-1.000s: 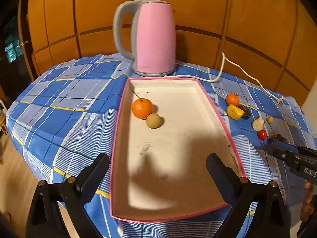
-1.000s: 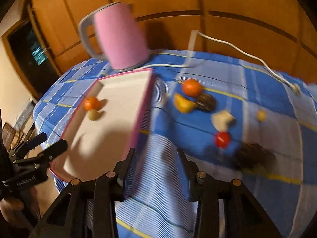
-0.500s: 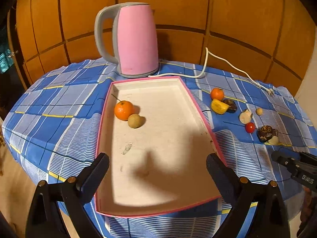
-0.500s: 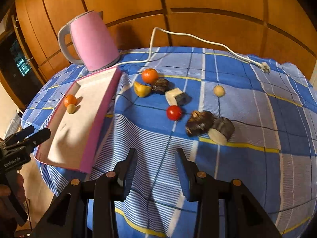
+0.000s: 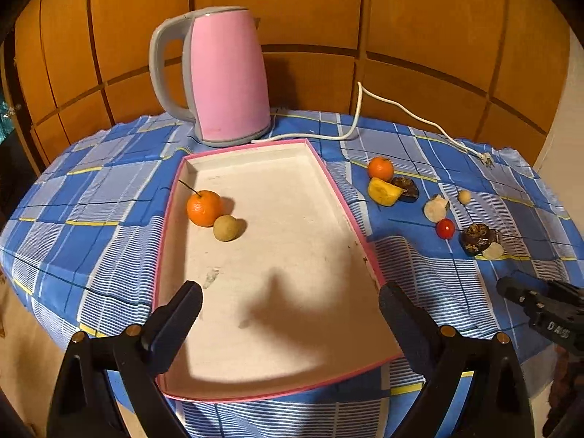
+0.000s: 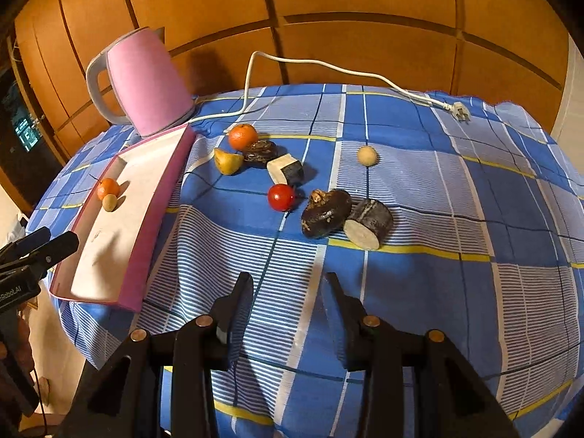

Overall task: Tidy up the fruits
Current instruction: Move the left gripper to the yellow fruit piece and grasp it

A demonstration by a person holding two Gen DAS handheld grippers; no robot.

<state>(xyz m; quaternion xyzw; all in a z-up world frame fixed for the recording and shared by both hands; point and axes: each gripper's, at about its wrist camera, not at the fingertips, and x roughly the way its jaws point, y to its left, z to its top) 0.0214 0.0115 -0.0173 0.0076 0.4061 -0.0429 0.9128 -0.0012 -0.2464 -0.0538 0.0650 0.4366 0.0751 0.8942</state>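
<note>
— As I hold the left gripper [image 5: 290, 304] over the near end of the pink-rimmed tray [image 5: 356, 231], its jaws stand spread wide, empty. Ahead of it in the tray: a tangerine [image 5: 204, 208] touching a small tan fruit [image 5: 225, 227].

— And the right gripper [image 6: 288, 297]?

— Narrowly parted, nothing between the pads, above bare checked tablecloth [image 6: 419, 168]. Just beyond it lie a red cherry tomato [image 6: 281, 197] and two dark cut pieces [image 6: 346, 217]; farther off, another tangerine [image 6: 242, 137]. A pink kettle [image 6: 146, 84] stands farthest away.

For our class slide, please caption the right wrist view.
Empty right gripper hovers over checked cloth before scattered fruits, a tomato nearest.
</note>
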